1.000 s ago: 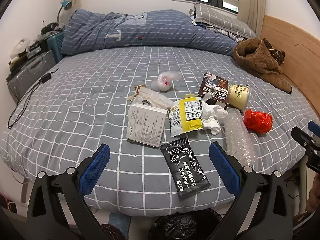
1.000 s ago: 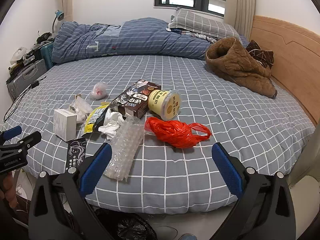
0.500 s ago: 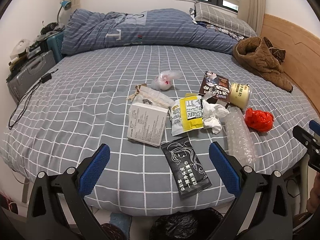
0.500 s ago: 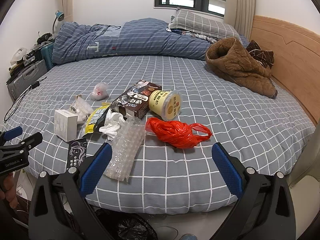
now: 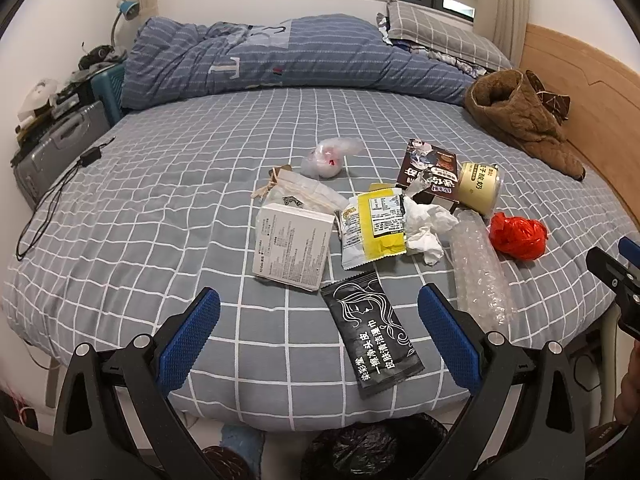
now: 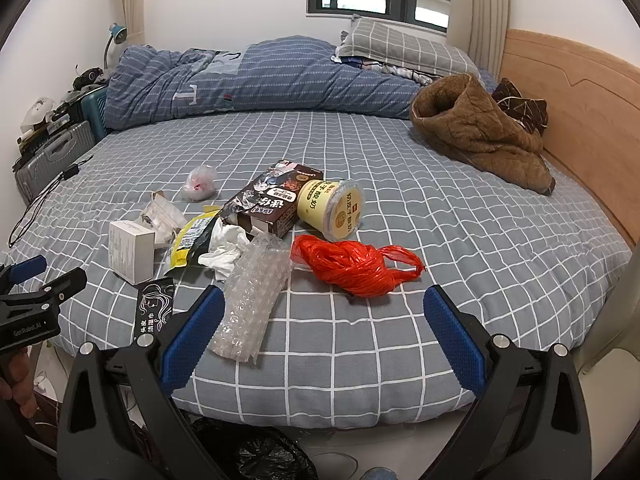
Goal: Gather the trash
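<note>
Trash lies in a cluster on the grey checked bed point(image 5: 168, 208). Nearest the front edge is a black sachet point(image 5: 370, 334), with a white box point(image 5: 292, 250), a yellow packet point(image 5: 374, 228), crumpled tissue point(image 5: 426, 226) and bubble wrap point(image 5: 478, 268) behind it. A red plastic bag point(image 6: 352, 266), a yellow cup point(image 6: 332, 208) and a brown carton point(image 6: 272, 204) lie further right. My left gripper point(image 5: 318, 338) hangs open over the front edge with the sachet between its fingers' line. My right gripper point(image 6: 324, 338) is open too, just short of the red bag and the bubble wrap point(image 6: 252, 300).
A black-lined bin point(image 5: 372, 448) stands on the floor below the bed's front edge. A blue duvet point(image 5: 288, 60) and pillows fill the back, a brown jacket point(image 6: 480, 132) lies by the wooden headboard point(image 6: 576, 100). A suitcase point(image 5: 52, 148) and a cable point(image 5: 48, 200) are at left.
Both grippers have crept slightly forward toward the trash; the items look a little nearer. Nothing has been picked up or shifted.
</note>
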A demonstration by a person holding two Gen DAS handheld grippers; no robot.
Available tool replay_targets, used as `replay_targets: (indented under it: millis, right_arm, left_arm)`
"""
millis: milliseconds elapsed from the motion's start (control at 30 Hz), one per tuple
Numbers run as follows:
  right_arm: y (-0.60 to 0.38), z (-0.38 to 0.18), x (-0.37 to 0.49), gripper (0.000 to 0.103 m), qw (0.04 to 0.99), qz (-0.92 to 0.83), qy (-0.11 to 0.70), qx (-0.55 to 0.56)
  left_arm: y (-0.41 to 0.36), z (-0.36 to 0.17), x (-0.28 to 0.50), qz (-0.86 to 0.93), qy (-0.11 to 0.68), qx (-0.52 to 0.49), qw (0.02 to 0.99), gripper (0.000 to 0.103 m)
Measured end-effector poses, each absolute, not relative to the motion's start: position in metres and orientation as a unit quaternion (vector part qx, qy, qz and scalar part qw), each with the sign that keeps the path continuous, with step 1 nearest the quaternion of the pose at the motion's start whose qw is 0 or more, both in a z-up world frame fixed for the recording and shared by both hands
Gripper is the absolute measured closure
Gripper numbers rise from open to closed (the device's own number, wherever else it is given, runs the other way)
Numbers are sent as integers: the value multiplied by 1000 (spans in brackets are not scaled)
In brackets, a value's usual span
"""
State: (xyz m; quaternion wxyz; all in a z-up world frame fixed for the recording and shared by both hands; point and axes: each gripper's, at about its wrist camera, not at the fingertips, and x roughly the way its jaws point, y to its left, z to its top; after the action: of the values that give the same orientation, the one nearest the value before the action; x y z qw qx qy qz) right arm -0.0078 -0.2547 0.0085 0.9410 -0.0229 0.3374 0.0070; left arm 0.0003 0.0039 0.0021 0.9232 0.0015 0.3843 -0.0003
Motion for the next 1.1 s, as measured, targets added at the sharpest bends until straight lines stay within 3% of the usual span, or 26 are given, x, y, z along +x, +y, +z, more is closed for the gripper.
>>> replay_targets:
  millis: [1100]
  right_arm:
    - [-255, 8, -7, 7, 941, 5, 339, -19]
  left_arm:
    - [-2, 6, 1, -9, 385, 7, 923, 6]
